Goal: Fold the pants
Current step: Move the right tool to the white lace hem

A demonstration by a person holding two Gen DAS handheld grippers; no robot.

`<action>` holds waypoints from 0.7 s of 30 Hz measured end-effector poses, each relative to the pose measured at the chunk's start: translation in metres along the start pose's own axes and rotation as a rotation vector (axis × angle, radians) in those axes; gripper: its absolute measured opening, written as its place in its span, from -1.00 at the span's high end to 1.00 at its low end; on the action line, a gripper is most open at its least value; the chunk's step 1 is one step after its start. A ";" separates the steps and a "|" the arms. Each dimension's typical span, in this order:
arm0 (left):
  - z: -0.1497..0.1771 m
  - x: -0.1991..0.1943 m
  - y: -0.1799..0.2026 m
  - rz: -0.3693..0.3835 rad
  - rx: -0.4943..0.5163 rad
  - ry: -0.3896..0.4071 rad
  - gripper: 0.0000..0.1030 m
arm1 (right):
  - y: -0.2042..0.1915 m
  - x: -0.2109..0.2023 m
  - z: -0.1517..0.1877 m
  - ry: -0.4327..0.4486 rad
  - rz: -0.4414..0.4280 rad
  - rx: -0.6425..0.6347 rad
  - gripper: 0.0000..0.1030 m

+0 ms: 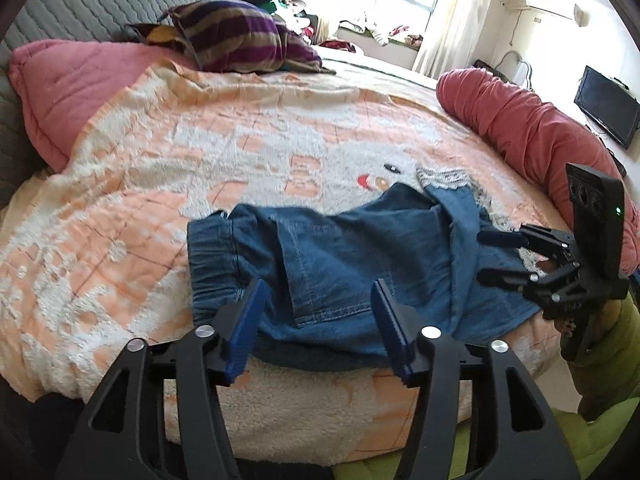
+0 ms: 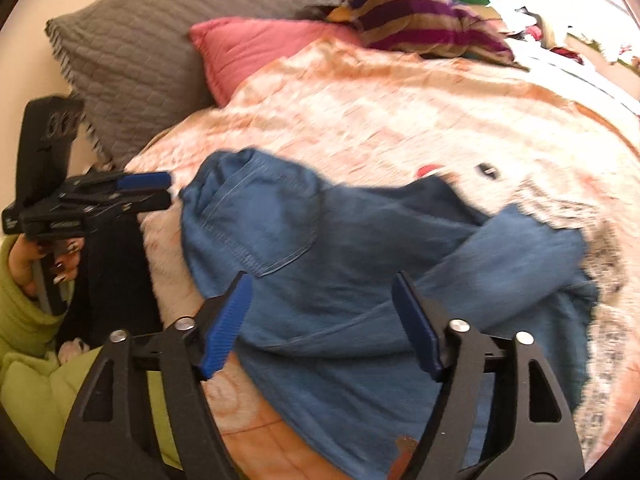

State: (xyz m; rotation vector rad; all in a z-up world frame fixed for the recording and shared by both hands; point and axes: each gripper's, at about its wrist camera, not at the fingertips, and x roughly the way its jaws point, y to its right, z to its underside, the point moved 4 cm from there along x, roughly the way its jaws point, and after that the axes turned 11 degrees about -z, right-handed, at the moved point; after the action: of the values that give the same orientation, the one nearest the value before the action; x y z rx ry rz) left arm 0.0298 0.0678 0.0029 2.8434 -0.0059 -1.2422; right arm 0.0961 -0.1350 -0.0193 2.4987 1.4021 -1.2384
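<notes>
Both jaws spread wide, gripping nothing: left hand-held gripper [image 1: 316,320] and right hand-held gripper [image 2: 320,320] hovering over blue pants [image 1: 340,256], lying half-folded, rumpled on the bed [image 1: 160,168]. Smoothing before next fold probably helping.

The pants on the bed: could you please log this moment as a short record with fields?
item: blue denim pants, roughly folded, elastic waistband toward the pillows
surface: peach and white blanket on the bed
left gripper: jaws open, nothing between the pads
right gripper: jaws open above the denim, not gripping
nearby: striped cushion, pink pillow
</notes>
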 end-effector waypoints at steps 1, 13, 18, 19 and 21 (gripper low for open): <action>-0.003 -0.001 0.002 0.002 0.001 0.004 -0.16 | 0.007 -0.008 -0.003 0.021 0.024 0.007 -0.41; -0.024 0.011 0.066 0.148 0.073 -0.005 -0.64 | 0.080 -0.056 -0.043 0.126 0.196 0.064 -0.61; -0.023 0.037 0.100 0.225 0.107 -0.060 -0.64 | 0.102 -0.054 -0.062 0.124 0.237 0.063 -0.61; -0.022 0.042 0.107 0.235 0.114 -0.073 -0.64 | 0.108 -0.051 -0.066 0.119 0.245 0.063 -0.62; -0.020 0.054 0.119 0.244 0.137 -0.101 -0.64 | 0.117 -0.044 -0.072 0.102 0.250 0.070 -0.62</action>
State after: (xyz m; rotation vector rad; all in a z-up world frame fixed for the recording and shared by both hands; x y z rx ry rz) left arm 0.0831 -0.0517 -0.0186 2.7776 -0.4434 -1.3758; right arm 0.2138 -0.2093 0.0191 2.7156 1.0368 -1.1449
